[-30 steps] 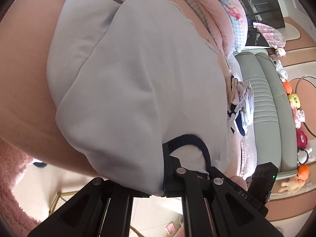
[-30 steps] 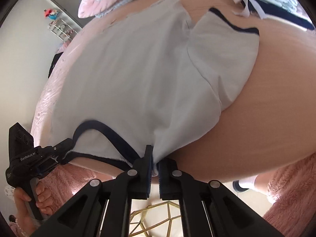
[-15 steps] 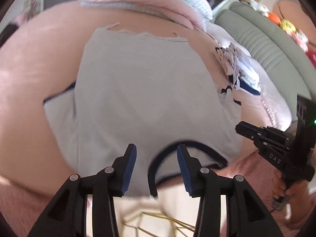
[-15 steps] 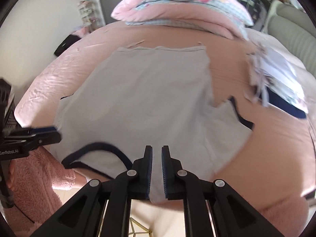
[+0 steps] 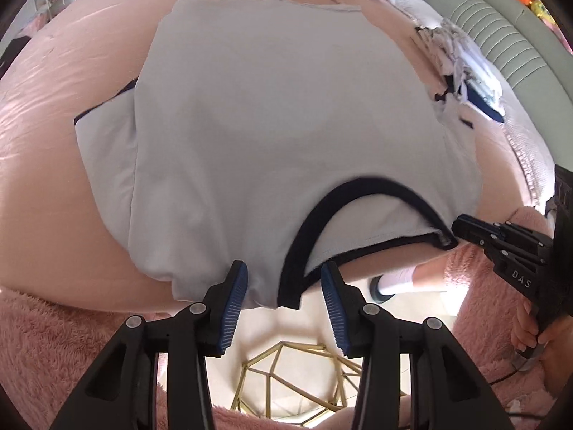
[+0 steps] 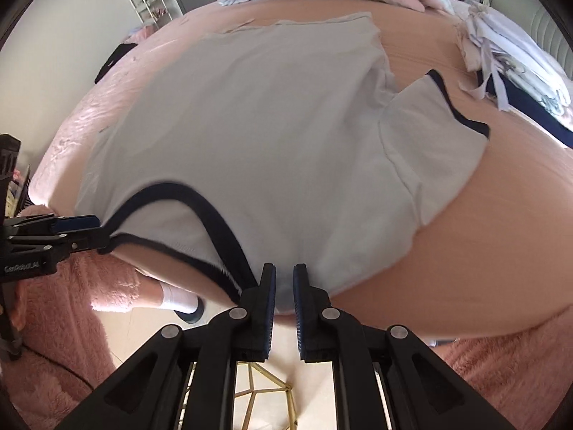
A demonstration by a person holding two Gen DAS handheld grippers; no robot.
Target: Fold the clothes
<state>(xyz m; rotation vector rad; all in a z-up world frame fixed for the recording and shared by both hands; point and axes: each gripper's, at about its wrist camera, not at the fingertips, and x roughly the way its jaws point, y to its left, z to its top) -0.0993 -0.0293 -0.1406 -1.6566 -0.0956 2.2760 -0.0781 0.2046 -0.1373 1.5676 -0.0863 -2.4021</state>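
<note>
The pale t-shirt (image 5: pixel 279 114) lies flat on the pink bed (image 5: pixel 46 165), collar end nearest both hands, left gripper (image 5: pixel 283 286) spread over the shoulder, right gripper (image 6: pixel 284 279) nearly pressed together, maybe nipping the other.

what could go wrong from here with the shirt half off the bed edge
1. The light grey t-shirt has its collar end hanging past the edge of the pink bed; the left gripper has open jaws that hold nothing, so the shirt may slide off.
2. The right gripper has nearly shut jaws at the shoulder edge; whether they pinch the cloth is unclear, and a thin pinch may slip.
3. The sleeves lie spread out, so a fold now could trap them crooked.
</note>
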